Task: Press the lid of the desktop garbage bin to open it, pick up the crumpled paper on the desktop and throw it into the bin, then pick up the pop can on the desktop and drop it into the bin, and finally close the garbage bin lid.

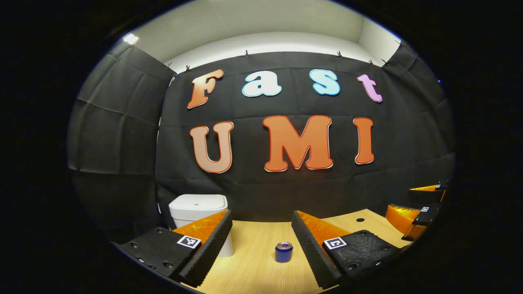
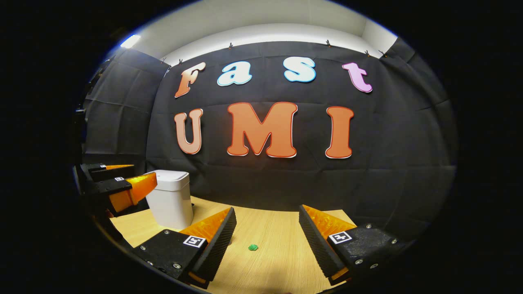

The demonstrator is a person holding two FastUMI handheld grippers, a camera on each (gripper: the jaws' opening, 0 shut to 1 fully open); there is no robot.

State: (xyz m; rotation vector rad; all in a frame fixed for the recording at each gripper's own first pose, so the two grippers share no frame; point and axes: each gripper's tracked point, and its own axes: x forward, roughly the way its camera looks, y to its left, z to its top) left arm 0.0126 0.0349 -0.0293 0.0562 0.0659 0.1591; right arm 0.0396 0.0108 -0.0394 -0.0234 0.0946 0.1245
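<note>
Hovering level above desk (image 1: 253, 253), both tools (image 1: 261, 249) (image 2: 265, 241) agape

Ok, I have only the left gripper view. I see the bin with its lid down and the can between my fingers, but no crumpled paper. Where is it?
Observer: The crumpled paper lies on the table, ahead of the right gripper, in line with the gap between its open fingers.
Operator: Is it easy to spot?
Observer: It is a very small green ball, apart from the bin.
Operator: And how high is my gripper next to the bin?
Observer: In the right gripper view, the left gripper is at about the height of the lid, beside it. I cannot tell if it touches.
</note>
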